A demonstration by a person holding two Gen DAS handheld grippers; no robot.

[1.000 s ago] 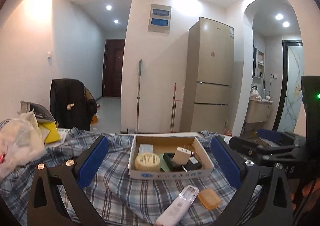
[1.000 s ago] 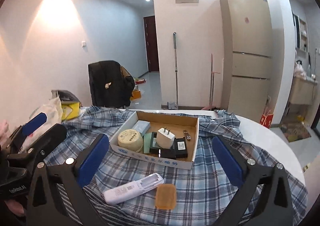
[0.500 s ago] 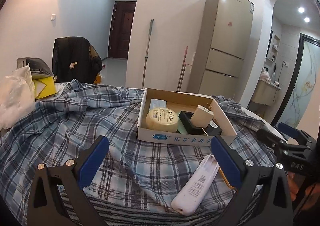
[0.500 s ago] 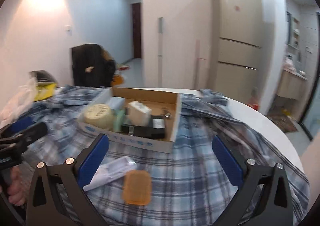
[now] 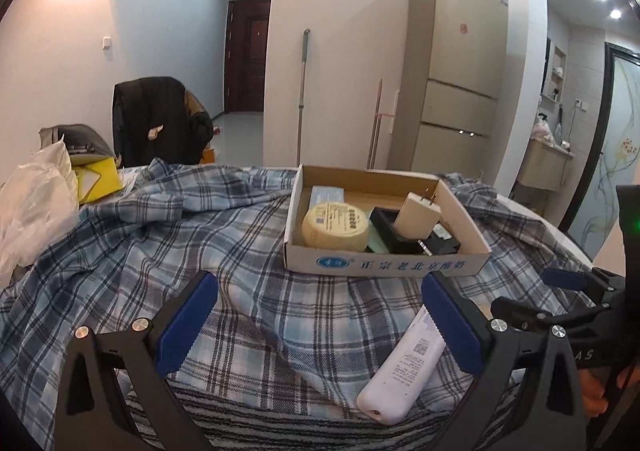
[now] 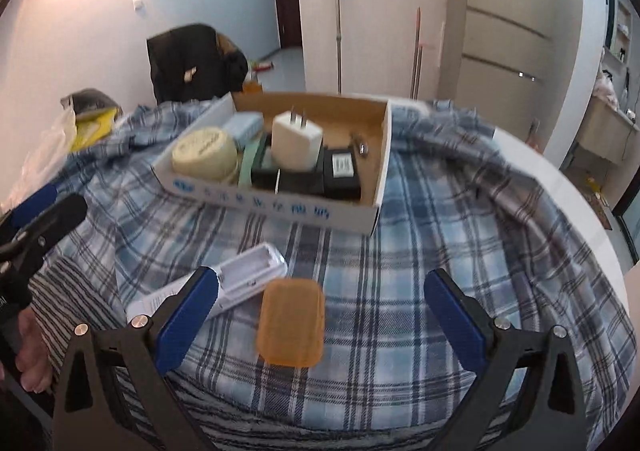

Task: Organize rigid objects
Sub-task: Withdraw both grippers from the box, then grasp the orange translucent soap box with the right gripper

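Observation:
A shallow cardboard box (image 5: 384, 267) (image 6: 276, 207) sits on the plaid-covered table. It holds a round cream tin (image 5: 335, 225) (image 6: 205, 150), a white plug adapter (image 5: 416, 216) (image 6: 296, 143), black boxes (image 6: 340, 171) and a pale blue pack (image 5: 326, 195). A white remote (image 5: 404, 367) (image 6: 244, 279) and an orange flat case (image 6: 291, 327) lie in front of the box. My left gripper (image 5: 320, 327) is open and empty, the remote by its right finger. My right gripper (image 6: 320, 315) is open and empty just above the orange case.
A white plastic bag (image 5: 32, 207) and a yellow box (image 5: 94, 179) lie at the table's left. A chair with a dark jacket (image 5: 160, 119) stands behind. The round table's white edge (image 6: 568, 187) shows at right. Each gripper shows in the other's view, the right one (image 5: 576, 295) and the left one (image 6: 36, 219).
Both grippers have tilted down and moved closer to the table. The right gripper has come in over the orange case. Both stay open.

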